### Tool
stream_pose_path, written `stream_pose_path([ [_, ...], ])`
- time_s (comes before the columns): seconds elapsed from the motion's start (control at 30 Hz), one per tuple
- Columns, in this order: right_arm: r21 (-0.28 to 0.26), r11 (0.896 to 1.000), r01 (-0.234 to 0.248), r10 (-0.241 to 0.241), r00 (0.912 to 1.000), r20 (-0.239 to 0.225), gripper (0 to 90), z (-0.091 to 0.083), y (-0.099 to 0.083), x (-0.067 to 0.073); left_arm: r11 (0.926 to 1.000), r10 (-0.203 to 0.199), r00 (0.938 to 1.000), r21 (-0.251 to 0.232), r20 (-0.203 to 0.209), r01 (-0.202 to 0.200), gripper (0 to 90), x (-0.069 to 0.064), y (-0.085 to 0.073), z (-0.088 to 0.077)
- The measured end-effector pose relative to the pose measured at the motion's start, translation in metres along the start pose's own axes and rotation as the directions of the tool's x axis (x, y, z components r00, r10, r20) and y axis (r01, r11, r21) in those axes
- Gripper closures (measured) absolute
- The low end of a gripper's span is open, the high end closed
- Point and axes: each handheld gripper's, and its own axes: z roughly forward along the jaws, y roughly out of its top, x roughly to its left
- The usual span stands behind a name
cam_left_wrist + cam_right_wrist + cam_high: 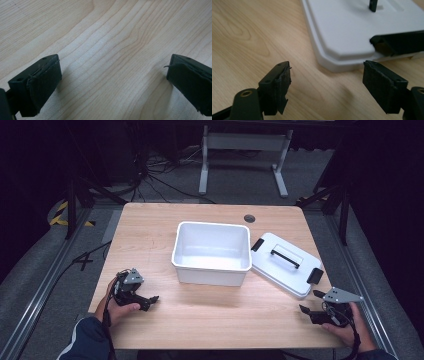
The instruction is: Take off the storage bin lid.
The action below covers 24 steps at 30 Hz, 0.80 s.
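- I've got the light wooden table (210,315) under both hands, with an open white rectangular plastic bin (212,252) sitting at its middle
- The bin's flat white plastic lid (285,265), black handle on top and a black latch at each end, lies on the table just right of the bin, turned at an angle
- My left gripper (151,300) rests low at the near left, well apart from the bin, jaws spread wide with bare wood grain between them
- My right gripper (310,302) sits at the near right, jaws spread and holding nothing, pointing at the lid's near corner just ahead
- In the right gripper view one black latch (398,43) shows at the lid's edge
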Motion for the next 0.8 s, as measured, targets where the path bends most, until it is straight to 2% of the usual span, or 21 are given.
stream_pose_path([
  [0.03,-0.001,1.000,-0.004,0.004,1.0000,0.009,22.4,0.002,-0.005,0.001,1.0000,0.000,1.0000,0.000,0.000,0.000,0.2,0.000,0.000,0.000],
  [0.1,-0.013,0.999,-0.036,0.036,0.9993,-0.005,22.2,0.002,-0.008,0.000,1.0000,0.000,1.0000,0.000,-0.001,0.000,0.3,0.000,0.000,0.000],
  [0.2,-0.007,0.999,-0.051,0.051,0.9987,0.005,21.4,0.003,-0.008,-0.002,1.0000,0.000,1.0000,0.000,-0.001,0.000,0.2,0.000,0.000,0.000],
  [0.33,0.016,0.993,-0.117,0.118,0.9922,-0.042,20.9,0.005,-0.008,-0.008,1.0000,0.002,1.0000,-0.002,-0.006,-0.002,0.3,0.000,0.000,0.000],
  [0.67,0.021,0.993,-0.120,0.121,0.9916,-0.046,19.8,0.007,-0.007,-0.009,1.0000,0.008,0.9999,0.000,-0.010,-0.008,0.5,0.000,0.000,-0.001],
  [0.8,0.019,0.993,-0.117,0.118,0.9920,-0.045,18.6,0.009,-0.006,-0.009,1.0000,-0.007,0.9999,0.000,-0.011,0.007,0.6,-0.002,-0.001,-0.002],
])
